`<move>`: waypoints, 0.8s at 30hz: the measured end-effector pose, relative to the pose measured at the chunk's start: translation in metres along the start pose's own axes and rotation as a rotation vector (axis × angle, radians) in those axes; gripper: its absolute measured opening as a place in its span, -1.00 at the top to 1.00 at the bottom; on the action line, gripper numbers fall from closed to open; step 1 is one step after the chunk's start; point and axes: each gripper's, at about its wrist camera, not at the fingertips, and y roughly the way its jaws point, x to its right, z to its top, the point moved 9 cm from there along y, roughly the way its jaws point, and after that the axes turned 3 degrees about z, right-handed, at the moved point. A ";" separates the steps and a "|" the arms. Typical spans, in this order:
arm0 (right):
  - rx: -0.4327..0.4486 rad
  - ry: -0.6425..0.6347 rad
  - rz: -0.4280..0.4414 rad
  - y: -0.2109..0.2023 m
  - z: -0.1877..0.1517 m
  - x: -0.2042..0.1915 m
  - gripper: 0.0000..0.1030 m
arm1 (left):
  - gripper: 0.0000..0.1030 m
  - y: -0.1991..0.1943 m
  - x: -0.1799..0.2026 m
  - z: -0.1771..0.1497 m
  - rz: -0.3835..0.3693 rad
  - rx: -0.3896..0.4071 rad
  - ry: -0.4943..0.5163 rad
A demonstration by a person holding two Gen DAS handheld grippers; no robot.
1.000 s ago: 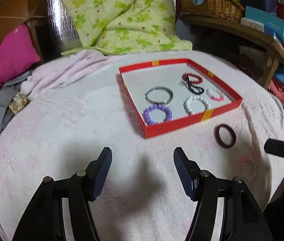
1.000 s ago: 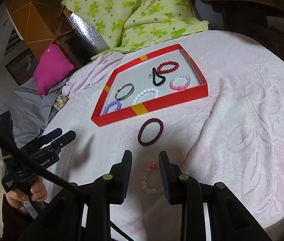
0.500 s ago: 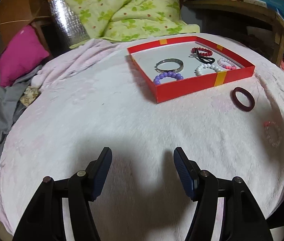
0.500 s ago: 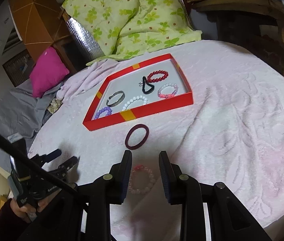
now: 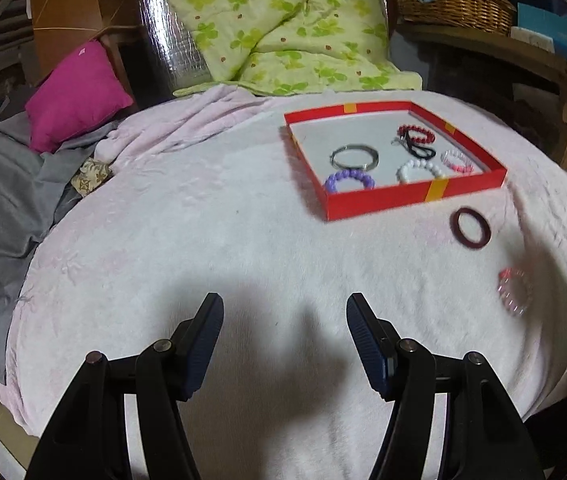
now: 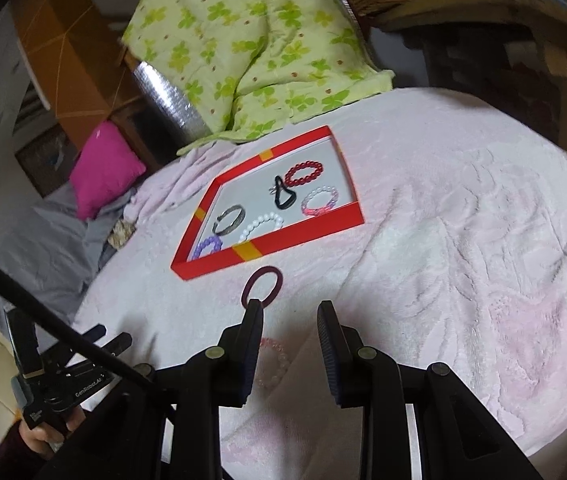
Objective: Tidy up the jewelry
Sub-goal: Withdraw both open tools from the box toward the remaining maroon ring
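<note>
Tray: red, shallow, with yellow bands and a pale floor; it sits on the pink blanket and serves as the landmark for all else.
Inside the tray: a purple bead bracelet at the near left corner, a silver bangle just behind it, a white bead bracelet by the near wall, a pink-and-white bracelet toward the near right, a black hair tie in the middle, a red bead bracelet at the far side, touching the hair tie.
Maroon ring: flat on the blanket, just outside the tray's near right corner, apart from the wall.
Pink bracelet: clear-pink beads, on the blanket nearer the camera than the maroon ring, well apart from the tray.
Right gripper: jaws spread with nothing between them, low over the blanket on the near side of the tray; its left finger overlaps the maroon ring's near edge in the right wrist view, and the pink bracelet shows partly behind that finger.
Left gripper: jaws wide apart and empty, above bare blanket, well away from the tray to its near left.
Blanket: pale pink, plush, covers the round surface.
Beyond the tray: a green floral quilt, a magenta pillow to the far left, a wicker basket to the far right.
</note>
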 end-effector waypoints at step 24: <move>-0.029 0.159 0.115 0.004 0.001 0.033 0.24 | -0.32 0.011 0.041 0.039 -0.090 0.099 0.070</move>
